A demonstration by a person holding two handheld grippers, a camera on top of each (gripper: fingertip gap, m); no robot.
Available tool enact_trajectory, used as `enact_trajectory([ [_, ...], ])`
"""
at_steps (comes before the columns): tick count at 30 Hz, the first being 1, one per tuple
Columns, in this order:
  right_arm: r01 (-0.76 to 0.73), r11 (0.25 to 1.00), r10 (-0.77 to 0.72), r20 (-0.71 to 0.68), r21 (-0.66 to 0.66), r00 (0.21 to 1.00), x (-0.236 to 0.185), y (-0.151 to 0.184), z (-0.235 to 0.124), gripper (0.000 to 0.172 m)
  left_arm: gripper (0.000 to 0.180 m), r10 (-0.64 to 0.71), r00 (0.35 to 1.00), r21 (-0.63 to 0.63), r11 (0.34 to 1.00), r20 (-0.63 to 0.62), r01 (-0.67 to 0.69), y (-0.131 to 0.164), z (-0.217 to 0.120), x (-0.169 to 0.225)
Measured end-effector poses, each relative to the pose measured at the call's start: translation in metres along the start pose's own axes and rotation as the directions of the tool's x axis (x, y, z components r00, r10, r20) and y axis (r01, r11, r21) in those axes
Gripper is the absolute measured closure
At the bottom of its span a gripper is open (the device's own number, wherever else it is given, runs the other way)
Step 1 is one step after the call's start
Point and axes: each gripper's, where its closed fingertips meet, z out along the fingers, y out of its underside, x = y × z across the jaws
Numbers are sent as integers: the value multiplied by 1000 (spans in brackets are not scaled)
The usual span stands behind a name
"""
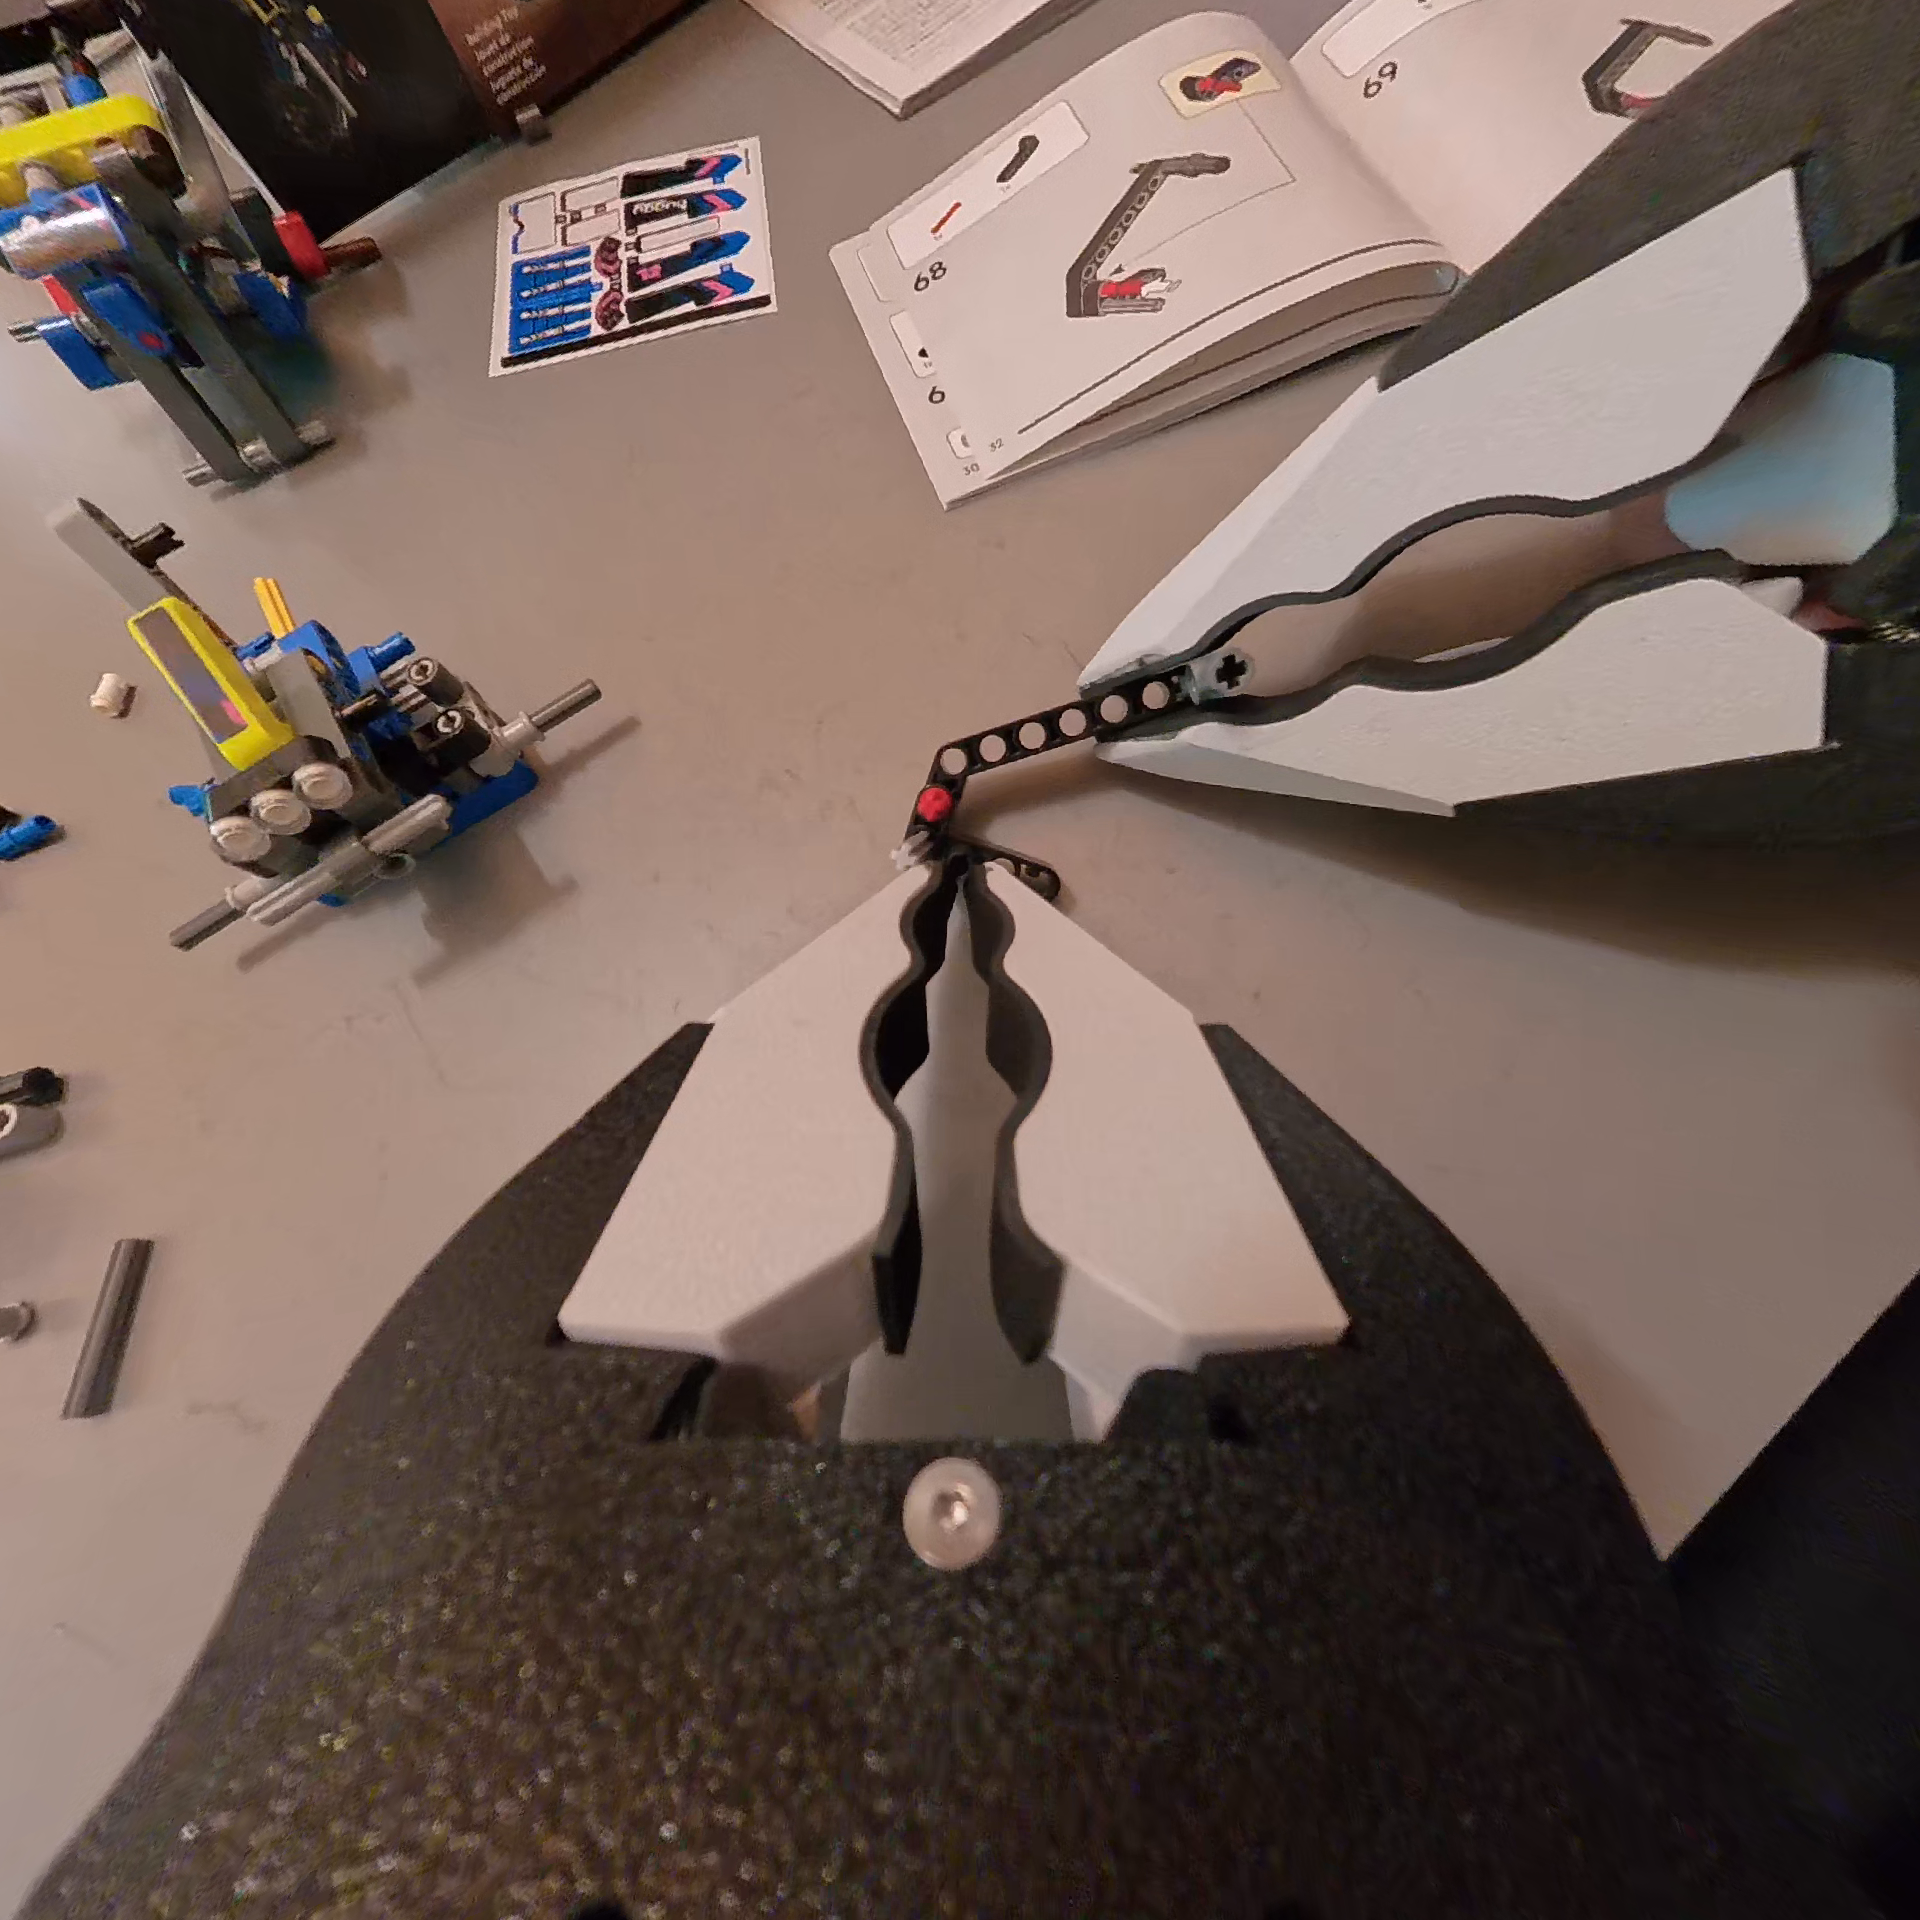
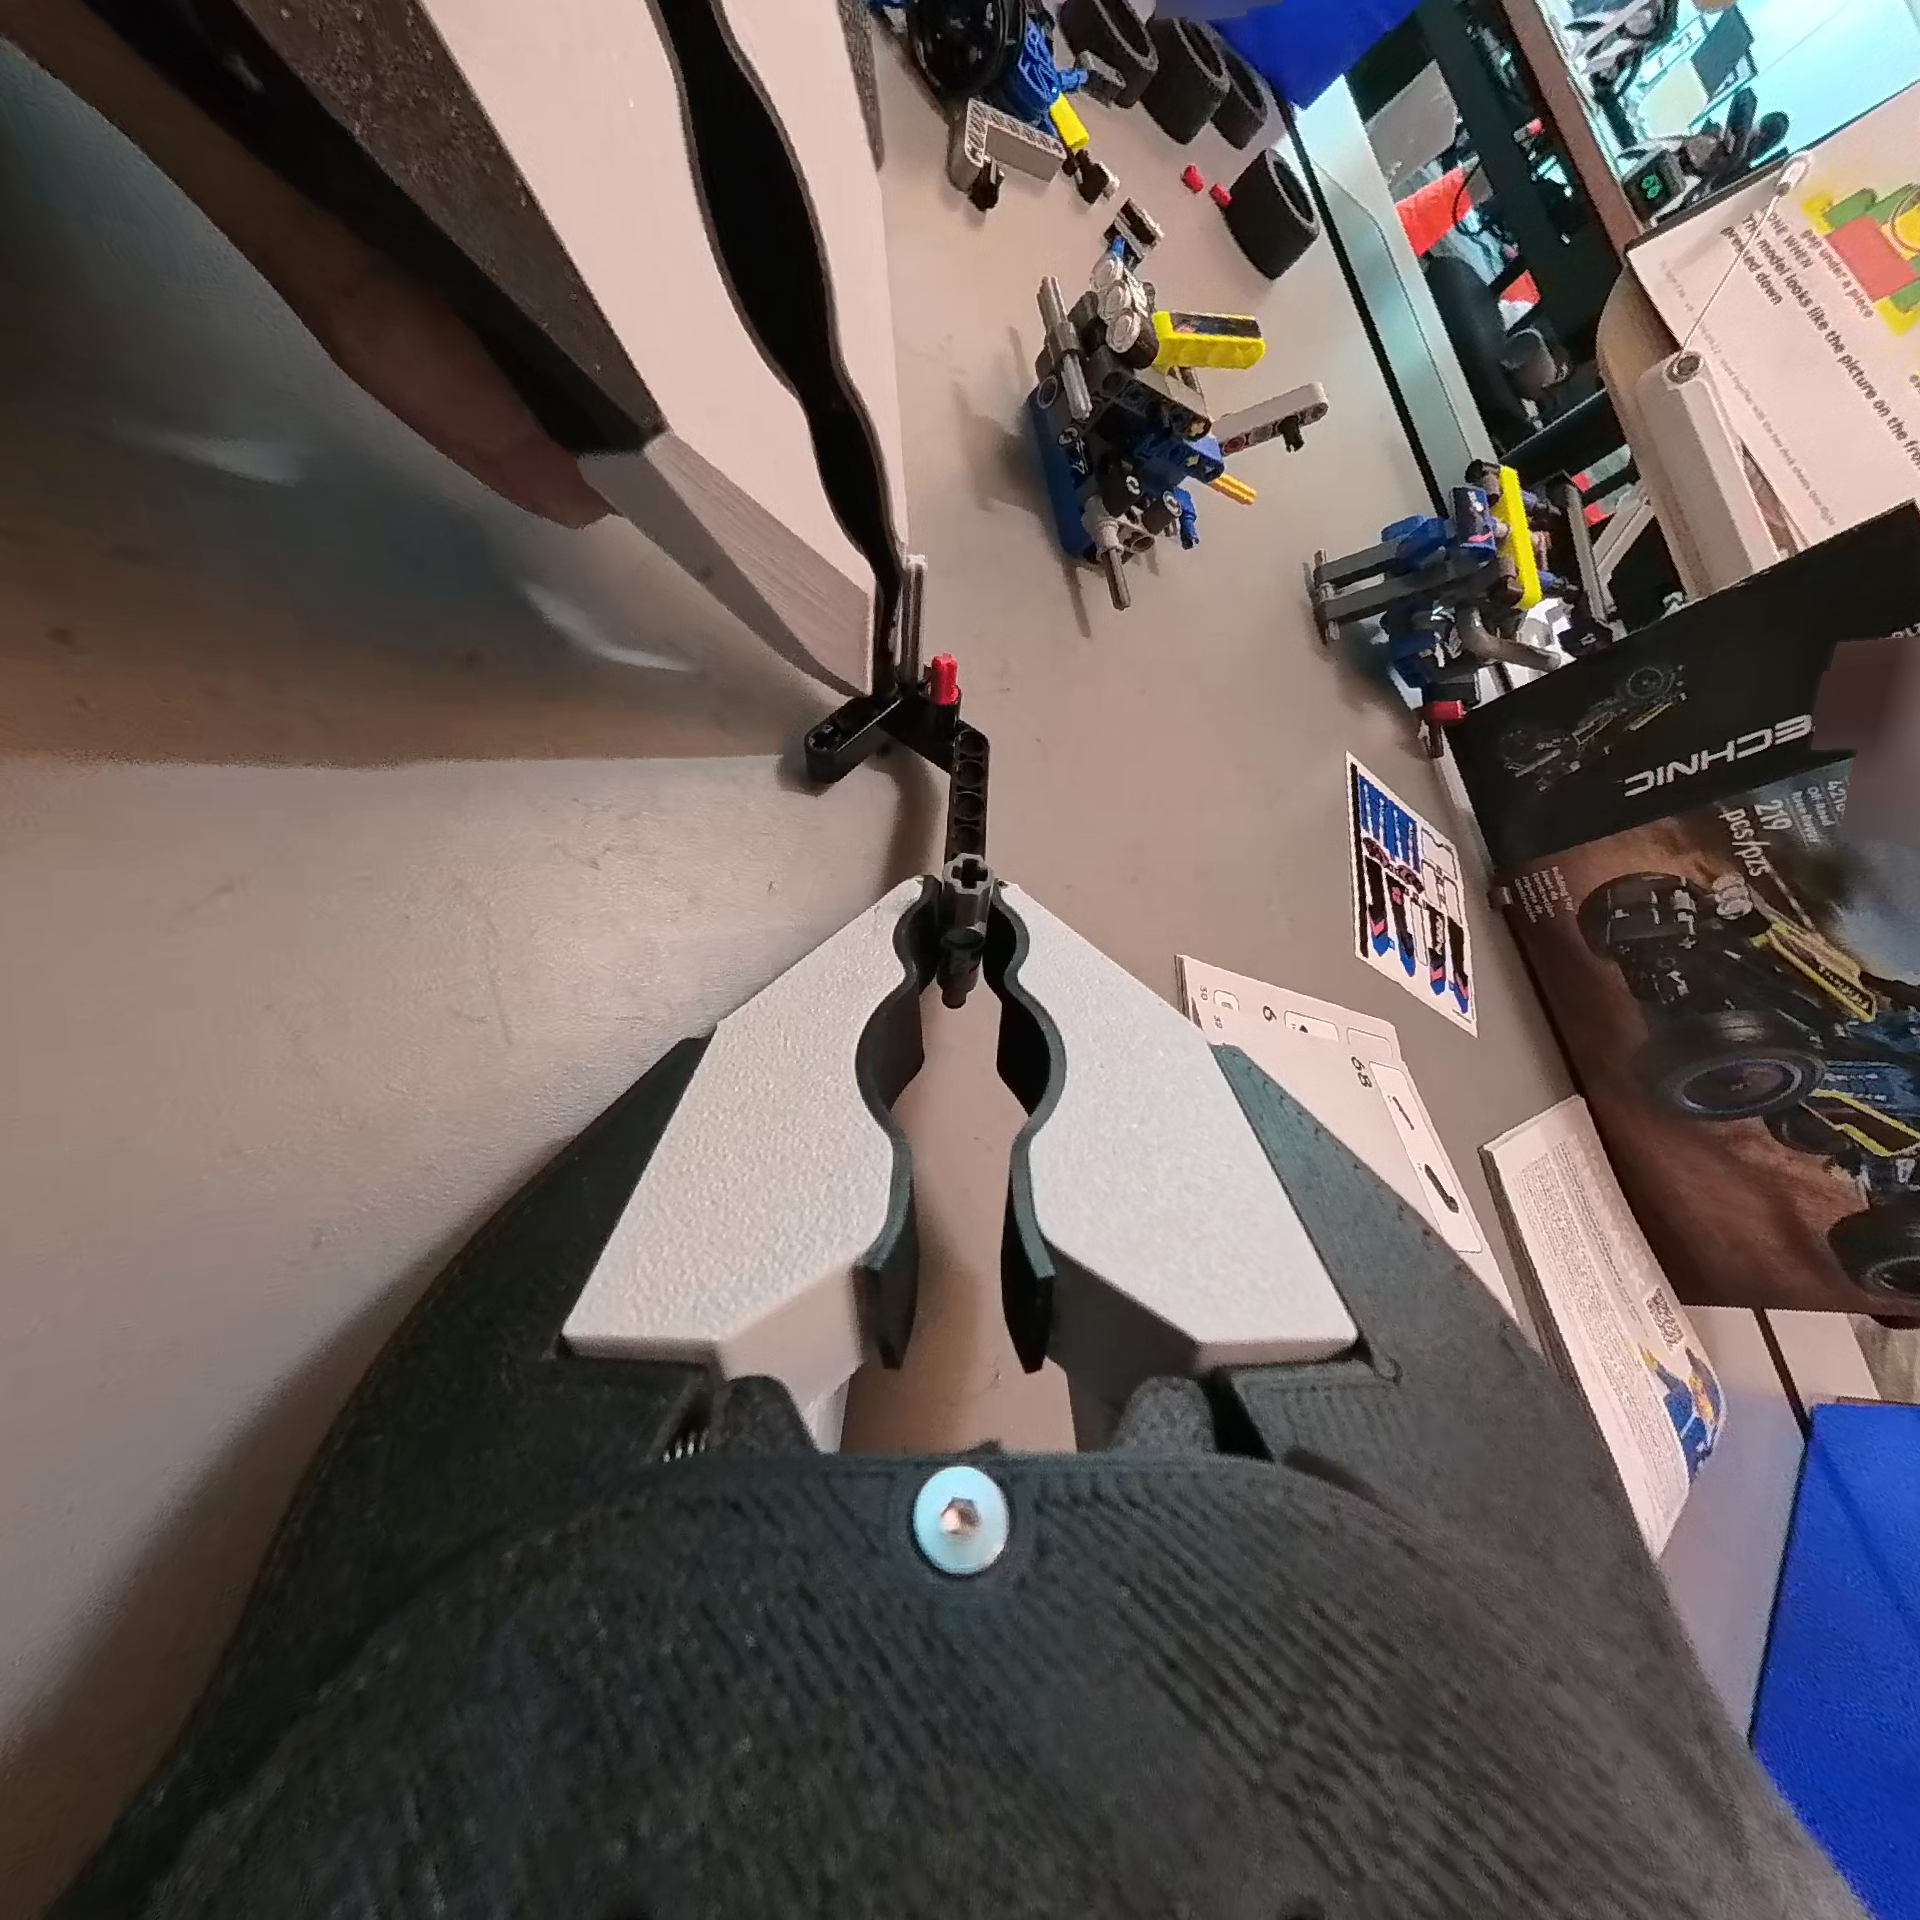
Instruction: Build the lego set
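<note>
Both grippers pinch opposite ends of 1 black bent beam (image 1: 1049, 727), a holed building-toy part held just above the grey table (image 1: 727, 623).

At the near edge of the left wrist view, the left gripper (image 1: 940, 868) has its pale fingertips drawn together on the short end of the beam, just below a red pin (image 1: 934, 802) set in the beam's elbow. A small white piece (image 1: 906, 854) shows at the left fingertip, and a short black link (image 1: 1029, 871) juts out to the right of the tips.

The right gripper (image 2: 961, 899) is closed on the far end of the long arm, its pads pressing a grey axle connector (image 2: 968, 883) fitted there; a black pin sticks back between the fingers.

Farther out on the table, a blue, yellow and grey sub-assembly (image 1: 343, 769) stands to the left of the left gripper, well apart. A second blue and yellow assembly (image 1: 135, 270) stands beyond it. A sticker sheet (image 1: 634, 255) lies flat near the middle, and an open instruction booklet (image 1: 1122, 281) lies beside it. A dark grey bar (image 1: 104, 1325) lies loose at the left edge. In the right wrist view a product box (image 2: 1704, 987) stands at the right, and black tyres (image 2: 1195, 73) sit at the table's far end.
</note>
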Motion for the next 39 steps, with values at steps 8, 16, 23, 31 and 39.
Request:
enact_trajectory([
  [8, 52, 999, -52, -69, -3, 996, 6, 1, 1, 167, 171, 70, 997, -11, 997, 27, -70, 4, 2, -1],
  [16, 39, 994, -25, -133, 102, 991, 17, -13, -10, 167, 156, -187, 955, 60, 977, -231, 205, -7, -7, 2],
  [23, 27, 971, 16, -176, 239, 984, 24, -31, -23, 167, 150, -385, 696, 92, 835, -606, 542, -37, -31, 16],
  [31, 106, 956, -39, -239, 275, 970, 26, -42, -30, 167, 168, -436, 589, 81, 754, -681, 652, -43, -34, 13],
  [39, 151, 948, -74, -269, 279, 960, 26, -45, -34, 167, 170, -418, 609, 94, 770, -674, 632, -42, -34, 12],
])
